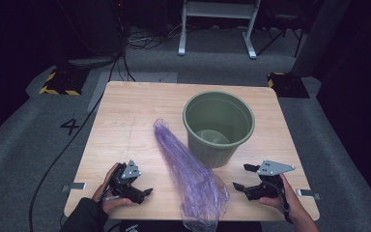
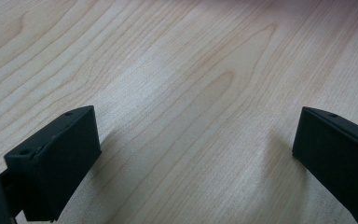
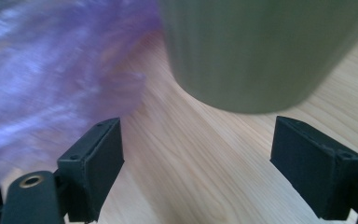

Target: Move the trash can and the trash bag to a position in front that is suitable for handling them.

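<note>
A green plastic bin (image 1: 218, 126) stands upright on the right half of the wooden table (image 1: 125, 111). To its left lies a long purple see-through bag (image 1: 188, 174), reaching from the table's middle to the front edge. My left gripper (image 1: 142, 186) rests at the front left, apart from the bag, its jaws open over bare wood (image 2: 193, 116). At the front right my right gripper (image 1: 241, 177) stands open between bag and bin. In the right gripper view its jaws (image 3: 196, 123) point at the bin's wall (image 3: 256, 51), with the bag (image 3: 51, 74) on the left.
Grey carpet surrounds the table, with a black cable (image 1: 58, 159) running along the left side. Two yellow-striped blocks (image 1: 60, 83) sit on the floor behind the table's far corners, and a white frame (image 1: 217, 24) stands farther back.
</note>
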### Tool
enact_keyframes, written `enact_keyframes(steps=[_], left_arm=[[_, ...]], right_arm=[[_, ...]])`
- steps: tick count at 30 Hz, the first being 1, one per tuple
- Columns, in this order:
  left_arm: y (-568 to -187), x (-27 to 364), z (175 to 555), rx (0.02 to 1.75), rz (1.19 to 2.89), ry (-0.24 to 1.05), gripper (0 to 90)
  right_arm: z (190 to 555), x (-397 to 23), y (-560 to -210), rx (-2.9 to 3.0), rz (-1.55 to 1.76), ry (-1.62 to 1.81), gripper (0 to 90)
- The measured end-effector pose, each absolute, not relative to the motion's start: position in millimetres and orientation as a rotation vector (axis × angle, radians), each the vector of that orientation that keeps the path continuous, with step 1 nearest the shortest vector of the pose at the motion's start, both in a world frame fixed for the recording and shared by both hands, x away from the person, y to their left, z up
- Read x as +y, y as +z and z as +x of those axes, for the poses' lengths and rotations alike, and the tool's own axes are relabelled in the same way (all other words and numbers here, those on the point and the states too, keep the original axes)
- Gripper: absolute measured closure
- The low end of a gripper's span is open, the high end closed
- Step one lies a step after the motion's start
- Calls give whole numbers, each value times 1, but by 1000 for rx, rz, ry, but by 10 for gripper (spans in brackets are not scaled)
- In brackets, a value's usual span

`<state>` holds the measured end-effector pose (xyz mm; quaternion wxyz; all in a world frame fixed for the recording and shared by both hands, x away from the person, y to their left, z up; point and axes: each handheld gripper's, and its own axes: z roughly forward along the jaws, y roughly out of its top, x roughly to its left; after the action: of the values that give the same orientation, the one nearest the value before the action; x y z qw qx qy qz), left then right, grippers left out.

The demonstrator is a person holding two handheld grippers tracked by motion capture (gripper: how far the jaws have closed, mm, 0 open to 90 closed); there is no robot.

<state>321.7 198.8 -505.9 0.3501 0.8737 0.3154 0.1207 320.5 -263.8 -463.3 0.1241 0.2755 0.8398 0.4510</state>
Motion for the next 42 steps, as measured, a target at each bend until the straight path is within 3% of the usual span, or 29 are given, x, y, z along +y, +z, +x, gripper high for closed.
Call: enact_keyframes(steps=[32,42], left_arm=[[-506,199,323,815,2266,312,0],[-506,199,323,815,2267,313,0]], right_arm=[[280,-232,-442,2502,619,1408,204],[283,-208,-469,2616,588,1303,237]])
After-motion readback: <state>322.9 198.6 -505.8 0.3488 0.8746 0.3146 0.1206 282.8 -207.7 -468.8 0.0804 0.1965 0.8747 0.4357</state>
